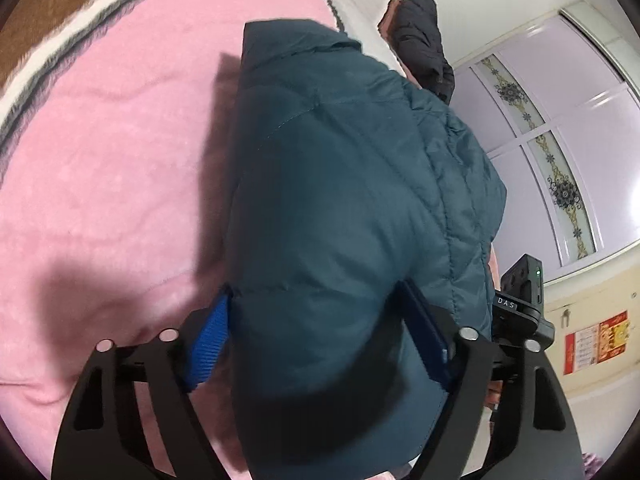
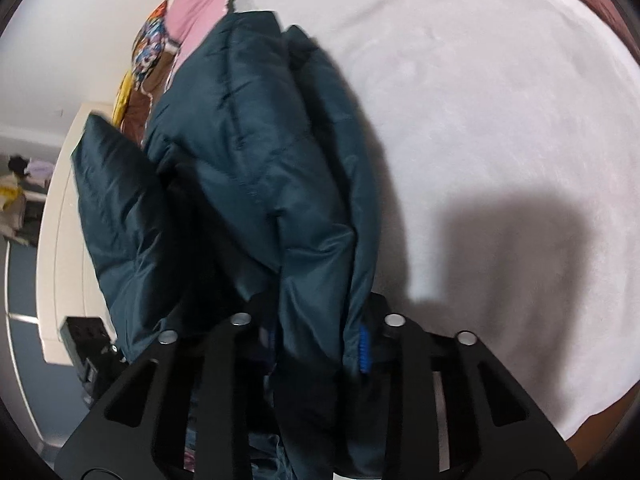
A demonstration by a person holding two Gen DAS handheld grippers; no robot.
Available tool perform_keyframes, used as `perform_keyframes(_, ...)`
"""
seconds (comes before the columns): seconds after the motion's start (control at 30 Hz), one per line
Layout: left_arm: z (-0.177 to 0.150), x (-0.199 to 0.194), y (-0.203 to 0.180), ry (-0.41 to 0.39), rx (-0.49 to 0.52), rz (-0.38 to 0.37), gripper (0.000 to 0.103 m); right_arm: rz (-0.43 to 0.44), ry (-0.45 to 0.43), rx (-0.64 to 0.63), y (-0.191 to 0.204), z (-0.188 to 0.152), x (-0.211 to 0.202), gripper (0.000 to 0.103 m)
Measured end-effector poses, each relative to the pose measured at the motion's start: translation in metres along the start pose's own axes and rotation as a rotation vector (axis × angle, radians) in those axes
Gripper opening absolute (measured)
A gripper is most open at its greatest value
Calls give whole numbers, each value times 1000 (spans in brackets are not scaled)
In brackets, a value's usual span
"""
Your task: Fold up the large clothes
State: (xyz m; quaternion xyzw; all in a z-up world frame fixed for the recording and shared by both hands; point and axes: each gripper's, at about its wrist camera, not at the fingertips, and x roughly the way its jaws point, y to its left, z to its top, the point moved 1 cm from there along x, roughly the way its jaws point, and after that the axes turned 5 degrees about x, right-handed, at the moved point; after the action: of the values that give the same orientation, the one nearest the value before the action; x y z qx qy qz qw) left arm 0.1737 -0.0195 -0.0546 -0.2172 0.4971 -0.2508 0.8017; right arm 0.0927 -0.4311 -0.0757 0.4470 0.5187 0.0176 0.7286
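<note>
A dark teal puffer jacket (image 1: 344, 200) hangs in folds between both grippers, lifted above the bed. My left gripper (image 1: 320, 336) is shut on a thick bunch of the jacket, its blue pads (image 1: 208, 344) pressing each side. In the right wrist view the same jacket (image 2: 256, 168) droops in several layers, a loose flap (image 2: 120, 216) hanging at the left. My right gripper (image 2: 320, 344) is shut on the jacket's edge, one blue pad (image 2: 363, 350) just showing. The other gripper's body (image 1: 524, 300) shows at the right of the left wrist view.
A pink blanket (image 1: 112, 168) covers the bed below the left gripper; a white blanket (image 2: 500, 112) lies below the right one. A black garment (image 1: 420, 36) lies at the far bed edge. A lilac wardrobe door (image 1: 568, 128) stands to the right. A white bed frame (image 2: 60, 240) is at left.
</note>
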Motion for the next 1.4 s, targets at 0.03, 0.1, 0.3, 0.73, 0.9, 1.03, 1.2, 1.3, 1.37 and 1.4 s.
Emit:
perform_keyframes(0.03, 0, 0, -2, -2, 9, 4, 71, 2, -2, -5, 0, -1, -1, 24)
perform_keyframes(0.1, -1, -2, -5, -8, 25, 11, 66, 12, -5, -1, 0, -1, 0, 22)
perform_keyframes(0.3, 0, -12, -22, -41, 148, 67, 55, 15, -32, -42, 11, -7, -3, 18)
perform_keyframes(0.73, 63, -71, 37, -193, 158, 190, 51, -2, -30, -239, 130, 22, 61, 17)
perform_keyframes(0.9, 81, -88, 69, -224, 128, 249, 51, -35, -13, -298, 174, 34, 103, 17)
perform_keyframes(1.03, 81, -87, 81, -219, 100, 250, 51, -90, -12, -308, 174, 37, 118, 17)
perform_keyframes(1.2, 75, -85, 78, -230, 84, 282, 61, -89, -1, -240, 170, 43, 124, 28)
perform_keyframes(1.3, 72, -86, 72, -224, 82, 323, 68, -91, 2, -201, 166, 47, 120, 38)
perform_keyframes(1.37, 71, -88, 68, -224, 98, 343, 68, -104, -15, -208, 167, 47, 111, 39)
perform_keyframes(1.4, 70, -90, 65, -222, 106, 351, 69, -102, -28, -209, 169, 48, 105, 39)
